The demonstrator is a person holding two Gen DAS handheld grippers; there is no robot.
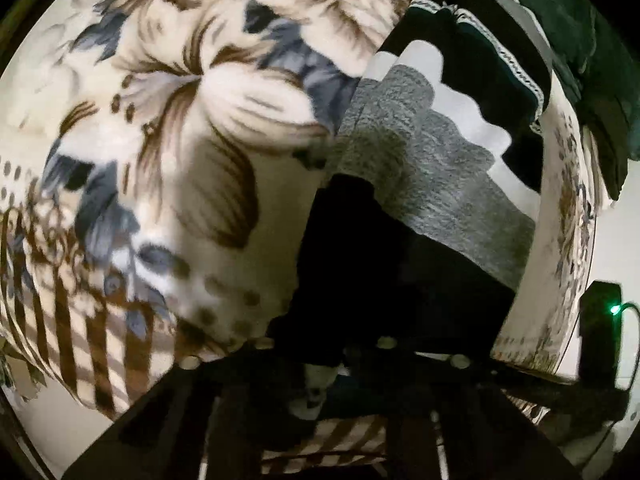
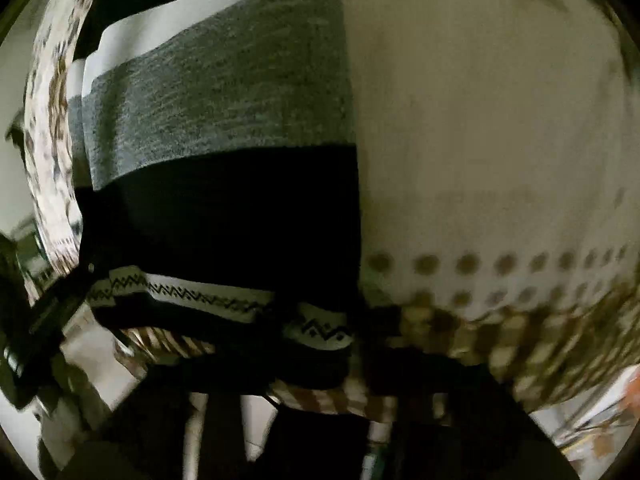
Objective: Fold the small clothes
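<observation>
A small knitted garment [image 1: 432,184] with black, grey and white bands lies on a floral blanket [image 1: 192,128]. In the left wrist view its black end runs down into my left gripper [image 1: 320,364], whose dark jaws are closed together on that cloth. In the right wrist view the same garment [image 2: 224,92] fills the left half, and its zigzag-patterned hem band [image 2: 192,294] sits lowest. The hem is bunched where my right gripper [image 2: 320,388] meets it, and the jaws look closed on a black fold of it. Both grippers' fingers are dark and hard to make out.
A black cloth with white lace trim [image 1: 500,60] and a dark green cloth [image 1: 592,60] lie beyond the garment. Off the blanket's edge, a black box with a green light [image 1: 600,332] stands on a pale floor [image 1: 616,220]. Plain cream blanket [image 2: 480,120] spreads to the right.
</observation>
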